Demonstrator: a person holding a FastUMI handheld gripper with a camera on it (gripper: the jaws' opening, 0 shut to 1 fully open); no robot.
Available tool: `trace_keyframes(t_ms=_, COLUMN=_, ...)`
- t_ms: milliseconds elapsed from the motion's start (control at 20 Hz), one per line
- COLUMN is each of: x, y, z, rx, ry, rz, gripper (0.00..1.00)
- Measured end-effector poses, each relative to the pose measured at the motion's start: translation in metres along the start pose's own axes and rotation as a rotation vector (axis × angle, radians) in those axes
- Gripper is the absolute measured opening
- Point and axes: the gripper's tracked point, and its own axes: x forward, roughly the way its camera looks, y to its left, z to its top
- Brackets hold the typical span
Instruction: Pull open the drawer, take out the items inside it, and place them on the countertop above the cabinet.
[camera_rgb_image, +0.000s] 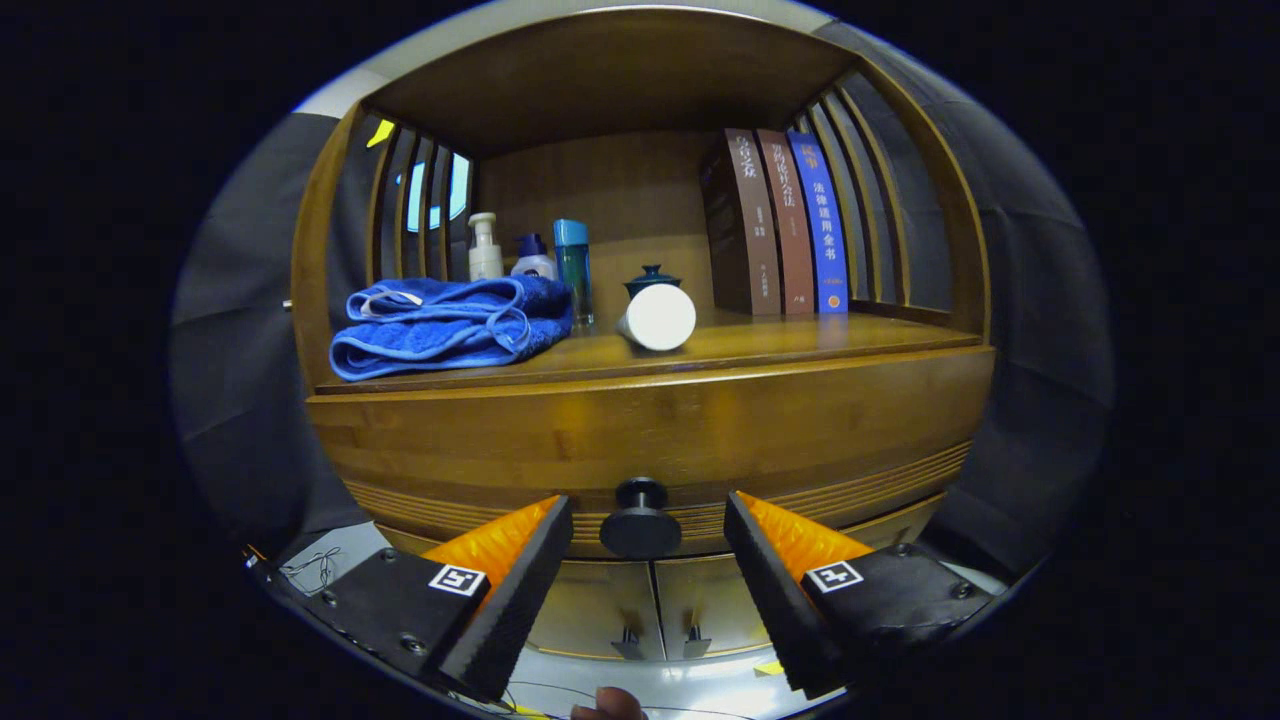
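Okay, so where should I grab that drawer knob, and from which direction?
Grip the round black drawer knob by its wide front disc, coming straight at the drawer front. It sticks out on a narrower neck, and the gripper is open, with a finger on either side of it.

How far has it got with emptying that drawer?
Nothing looks done: the drawer appears closed. In hand: the gripper is open, fingers either side of the black knob, not pressing it. Left: pulling it open and moving whatever is inside up to the countertop.
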Motion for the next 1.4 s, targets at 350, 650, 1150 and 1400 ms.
trace_keyframes(t_ms=350, x=-0.073, y=-0.004, z=0.091, rx=-0.080, ry=-0.116, rz=-0.014, gripper=1.00)
trace_keyframes(t_ms=650, x=-0.134, y=0.005, z=0.164, rx=-0.107, ry=-0.196, rz=-0.009, gripper=1.00)
trace_keyframes(t_ms=1150, x=-0.203, y=-0.001, z=0.212, rx=-0.097, ry=-0.214, rz=-0.033, gripper=0.99)
trace_keyframes(t_ms=1400, x=-0.212, y=-0.019, z=0.217, rx=-0.083, ry=-0.233, rz=-0.067, gripper=0.99)
